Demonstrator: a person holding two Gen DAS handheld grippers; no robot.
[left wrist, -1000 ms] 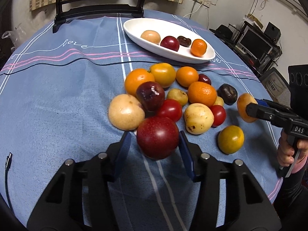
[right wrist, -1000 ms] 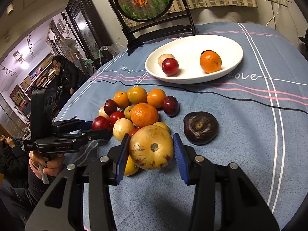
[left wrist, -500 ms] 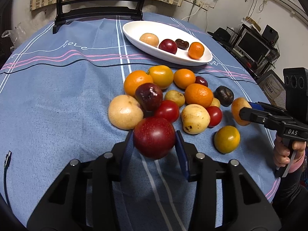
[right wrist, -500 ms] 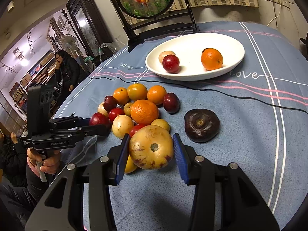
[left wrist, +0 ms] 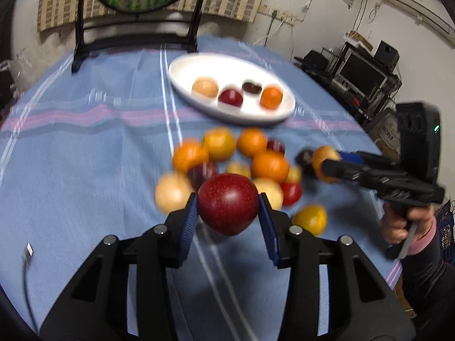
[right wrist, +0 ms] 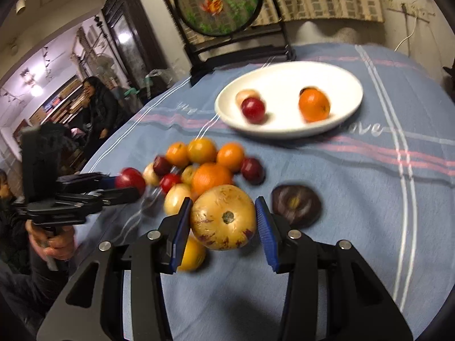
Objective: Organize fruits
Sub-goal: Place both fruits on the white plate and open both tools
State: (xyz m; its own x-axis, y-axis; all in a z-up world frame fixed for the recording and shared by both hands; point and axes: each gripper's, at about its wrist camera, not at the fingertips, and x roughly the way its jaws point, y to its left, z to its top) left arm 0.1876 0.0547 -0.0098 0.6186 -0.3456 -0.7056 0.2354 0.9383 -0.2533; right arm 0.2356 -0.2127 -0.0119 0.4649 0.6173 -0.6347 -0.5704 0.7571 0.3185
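1. The left tool is clamped on a dark red apple, its blue pads touching the fruit on both sides, and the apple hangs clear above the blue cloth of the table.
2. The right tool is clamped on a pale yellow fruit with reddish flecks, stem end toward the camera, also held above the cloth.
3. Beyond both tools lies a loose pile of fruit near the middle of the table: oranges, yellow ones, small red ones and pale ones, touching one another. The blur hides finer detail.
4. A dark purple fruit lies on the cloth just beside the right tool's right pad, apart from the pile.
5. A yellow-orange fruit sits alone at the near side of the pile, partly under the right tool in its own view.
6. The white oval plate stands toward the far edge of the table and holds a pale fruit, a red one, a dark one and an orange.
7. A framed round screen stands on the far edge behind the plate.
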